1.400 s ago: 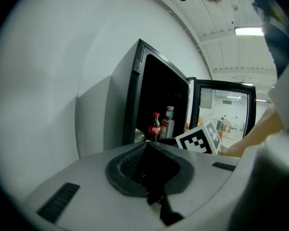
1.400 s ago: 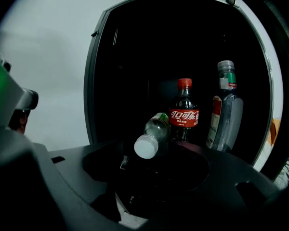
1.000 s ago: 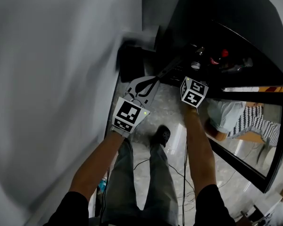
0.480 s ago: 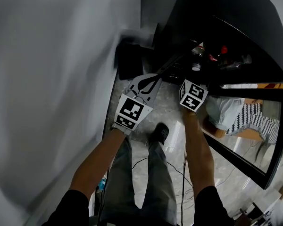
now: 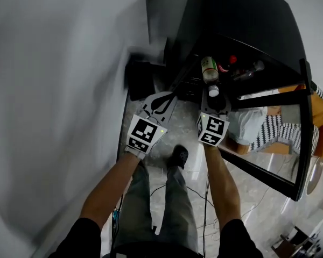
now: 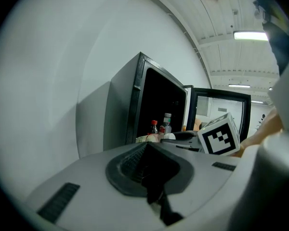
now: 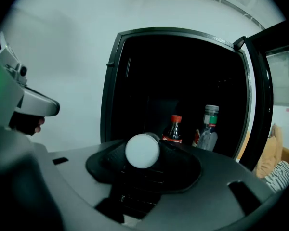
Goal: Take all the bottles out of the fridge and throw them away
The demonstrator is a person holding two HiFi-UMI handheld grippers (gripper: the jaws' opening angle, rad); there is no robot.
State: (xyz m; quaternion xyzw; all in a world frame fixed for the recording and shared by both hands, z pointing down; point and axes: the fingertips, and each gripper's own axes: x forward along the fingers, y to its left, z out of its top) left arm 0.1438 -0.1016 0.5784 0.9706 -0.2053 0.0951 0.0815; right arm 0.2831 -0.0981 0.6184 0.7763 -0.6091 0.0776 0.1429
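My right gripper [image 5: 211, 94] has just been closing its fingers, and they clamp the neck of a green-labelled bottle [image 5: 208, 69]. Its white cap faces me and its body points into the fridge [image 5: 242, 15] mouth, so I judge it can slide out lengthwise. The left gripper [image 5: 162, 99] sits alongside by the wall [image 5: 54, 90], fingers closed on nothing, clear of the work. A red-capped cola bottle [image 7: 174, 129] and a clear bottle [image 7: 209, 127] stand far inside. The open door [image 5: 303, 122] hems my right. The near floor [image 5: 258, 198] leaves room to back away.
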